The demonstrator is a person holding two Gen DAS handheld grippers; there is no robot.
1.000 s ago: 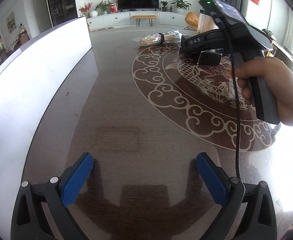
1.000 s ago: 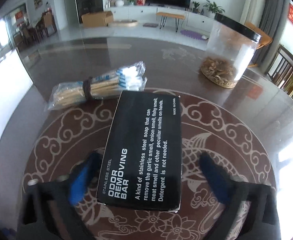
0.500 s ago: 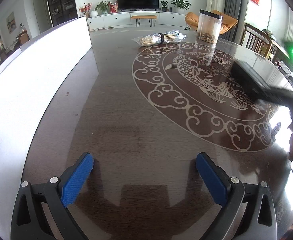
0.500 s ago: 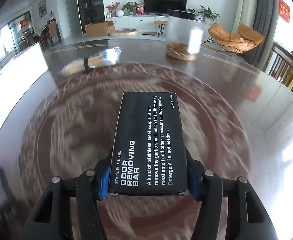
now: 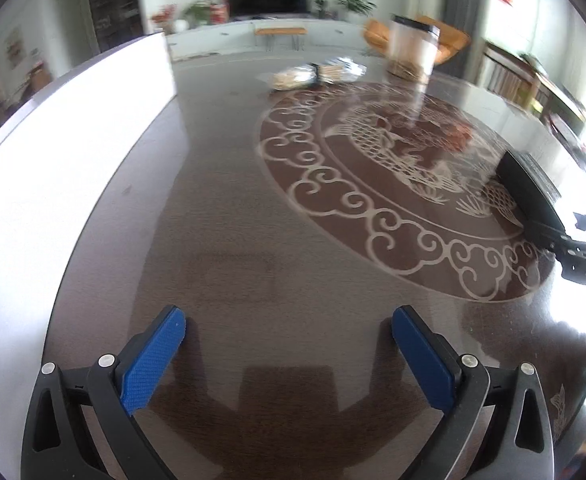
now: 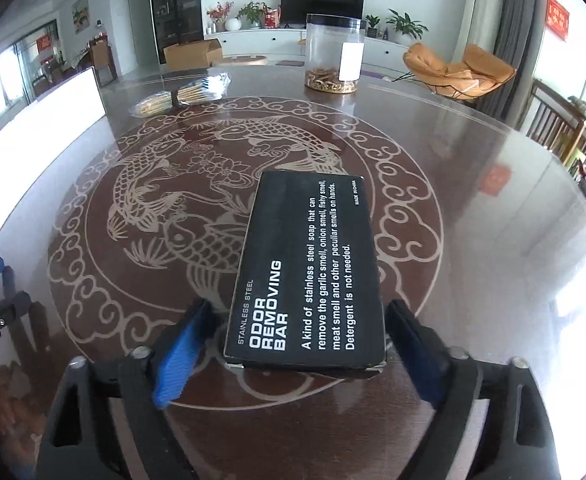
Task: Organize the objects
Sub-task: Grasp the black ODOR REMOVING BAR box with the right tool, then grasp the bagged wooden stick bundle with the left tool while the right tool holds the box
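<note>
A black box (image 6: 309, 264) printed "ODOR REMOVING BAR" lies flat on the fish pattern of the dark round table (image 6: 473, 208). My right gripper (image 6: 299, 308) has the box's near end between its jaws. The jaws are opening, and both blue pads stand clear of the box's sides. In the left wrist view the same box (image 5: 529, 192) shows at the far right, with the right gripper (image 5: 585, 248) behind it. My left gripper (image 5: 289, 316) hangs open over bare table with nothing between its fingers.
A wrapped bundle of chopsticks (image 6: 185, 94) and a clear jar with a black lid (image 6: 335, 56) stand at the table's far side. A white board (image 5: 73, 120) runs along the left edge. Chairs stand beyond the right rim.
The right gripper closed on the black box near the chopsticks and carried it across to the near right of the table. Its jaws have now spread off it. The left gripper kept still.
</note>
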